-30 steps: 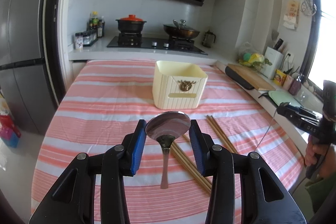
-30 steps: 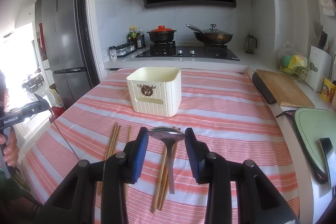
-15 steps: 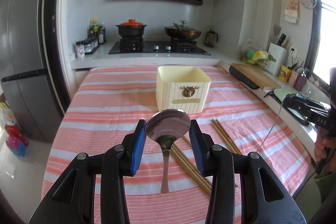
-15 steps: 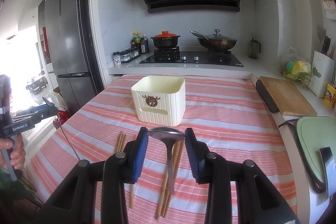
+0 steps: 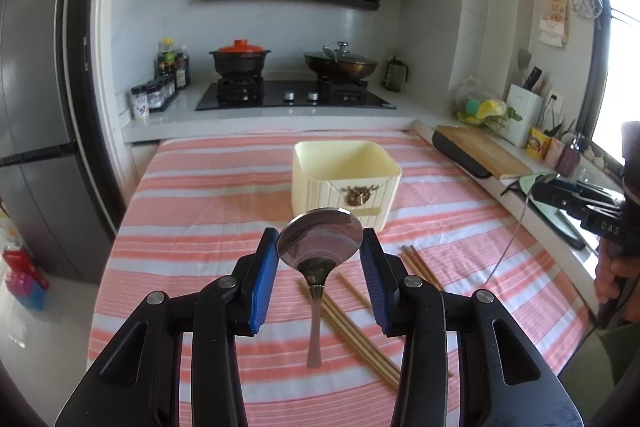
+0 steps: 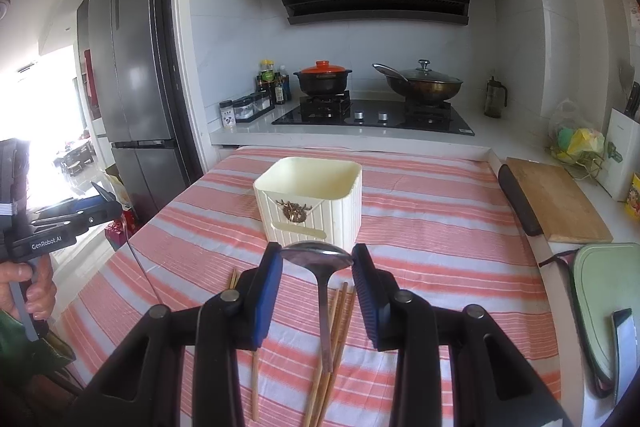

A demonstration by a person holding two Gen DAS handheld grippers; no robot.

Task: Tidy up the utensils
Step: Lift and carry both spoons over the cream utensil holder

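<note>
Left wrist view: the left tool [image 5: 320, 259] stands part-open, its blue pads clamped on the bowl rim of a steel spoon [image 5: 320, 241], handle hanging down clear of the bench [image 5: 200, 195]. Against the earlier frames the cream utensil box [image 5: 346, 179] sits lower and the bench has dropped away, so the tool has risen with its load. Judgement: lift done, carry to the box under way. Wooden chopsticks [image 5: 360, 331] lie loose on the cloth at 5 o'clock of the spoon. The other tool shows at 3 o'clock, held in a hand [image 5: 614, 279].

Right wrist view: the right tool [image 6: 318, 267] is likewise part-open and gripping a second steel spoon [image 6: 316, 255] by the bowl edges, handle down. It too has lifted since the earlier frames. The utensil box [image 6: 310, 203] stands directly at 12 o'clock, mouth open, nothing visible inside. Chopsticks [image 6: 332, 347] remain beneath, on the cloth.

Materials: spoons polished, mirror-bright, oval bowls, slim handles; judged slippery on the pads. Box is ribbed plastic, rounded square, with a brass-coloured emblem. The cloth is soft, striped pink and white. Chopsticks are plain, slender, straight wood.
</note>
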